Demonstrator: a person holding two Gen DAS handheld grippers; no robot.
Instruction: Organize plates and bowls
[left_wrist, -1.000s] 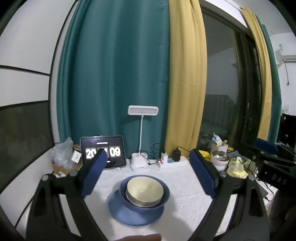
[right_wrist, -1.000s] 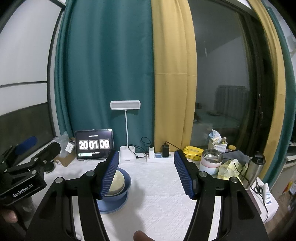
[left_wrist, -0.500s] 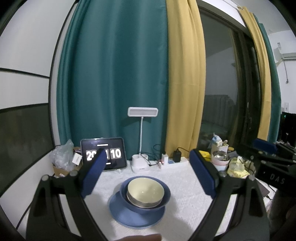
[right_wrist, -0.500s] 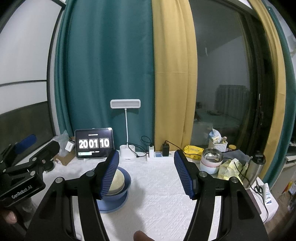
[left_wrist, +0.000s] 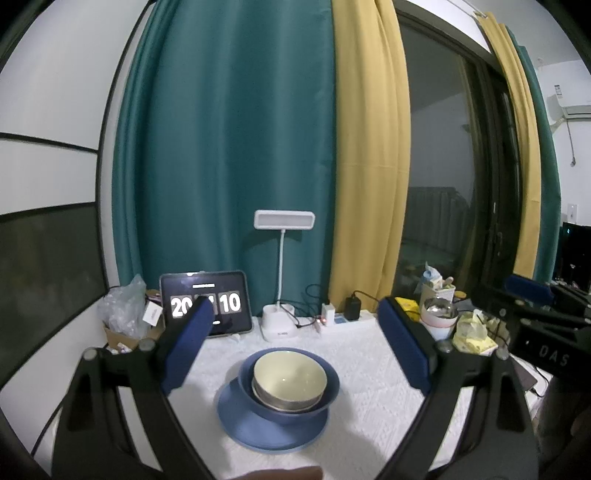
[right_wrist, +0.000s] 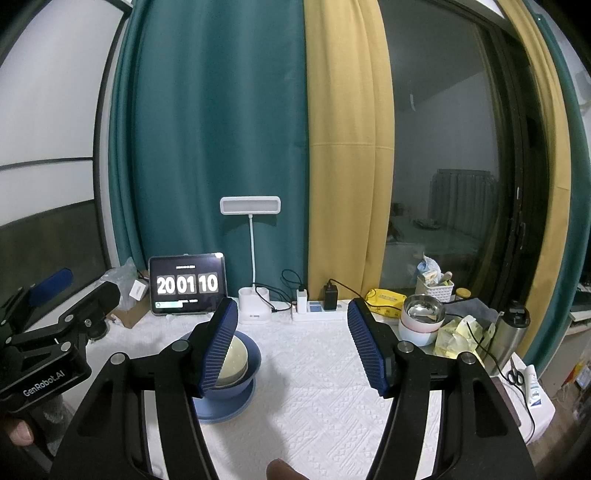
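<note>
A cream-lined steel bowl (left_wrist: 289, 380) sits inside a blue bowl (left_wrist: 325, 397), which stands on a blue plate (left_wrist: 258, 428) on the white tablecloth. The stack also shows in the right wrist view (right_wrist: 242, 373), partly hidden behind the left finger. My left gripper (left_wrist: 295, 317) is open and empty, held above and in front of the stack. My right gripper (right_wrist: 293, 310) is open and empty, to the right of the stack over bare cloth.
At the back stand a tablet clock (right_wrist: 187, 284), a white desk lamp (right_wrist: 252, 306) and a power strip (right_wrist: 317, 308). At the right are stacked pink and steel bowls (right_wrist: 421, 319), yellow wrappers (right_wrist: 458, 332), a steel flask (right_wrist: 511, 336) and scissors (right_wrist: 515, 374). A plastic bag (left_wrist: 123, 310) lies at the left.
The clock changed from 20:01:09 to 20:01:10. Both grippers stayed open and almost still; the left wrist view shifted very slightly.
</note>
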